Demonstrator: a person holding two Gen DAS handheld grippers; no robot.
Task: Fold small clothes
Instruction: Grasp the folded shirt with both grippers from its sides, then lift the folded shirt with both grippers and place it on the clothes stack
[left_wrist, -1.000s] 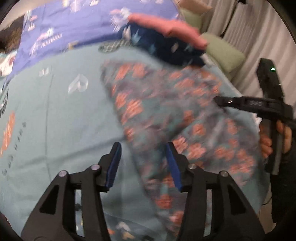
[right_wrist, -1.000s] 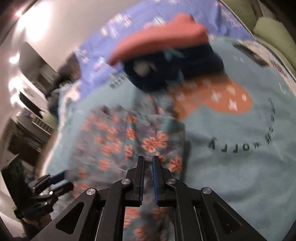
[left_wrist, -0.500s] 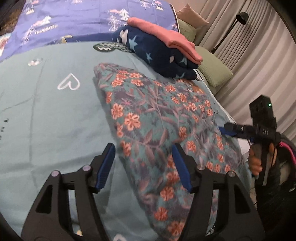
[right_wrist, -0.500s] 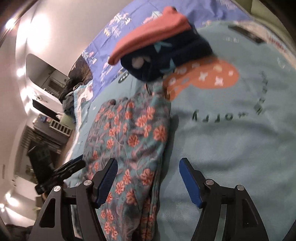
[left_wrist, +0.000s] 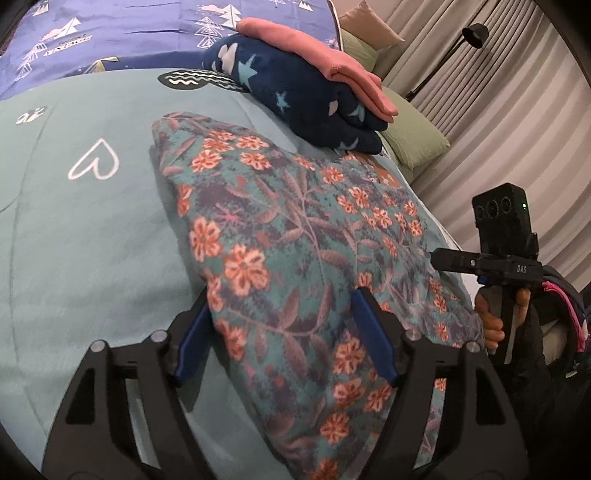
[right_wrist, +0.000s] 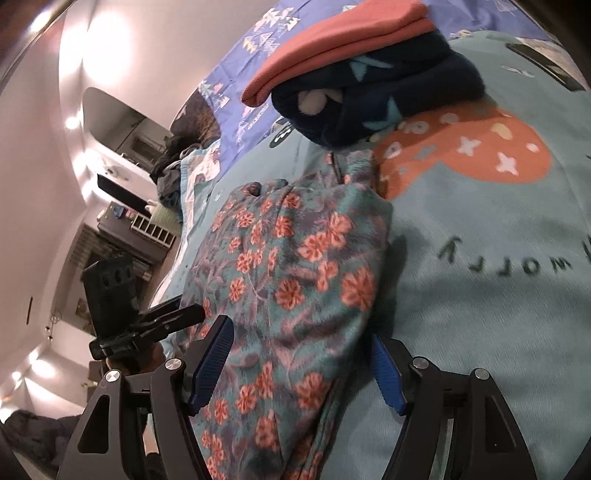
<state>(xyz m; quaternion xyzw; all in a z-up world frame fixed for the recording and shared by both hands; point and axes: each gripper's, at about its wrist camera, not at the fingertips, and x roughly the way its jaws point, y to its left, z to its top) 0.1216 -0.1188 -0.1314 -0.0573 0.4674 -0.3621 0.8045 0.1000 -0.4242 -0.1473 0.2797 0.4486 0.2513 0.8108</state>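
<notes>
A pale teal bedspread printed with a white heart is seen spread across a bed, with a folded floral fleece garment laid flat on it just in front of a stack in which a navy star-patterned fleece is topped by a folded pink garment. The left gripper is shown with its jaws opening astride the floral garment's near edge, nothing being clasped. The right gripper is held wide apart over the opposite end, likewise gripping nothing.
</notes>
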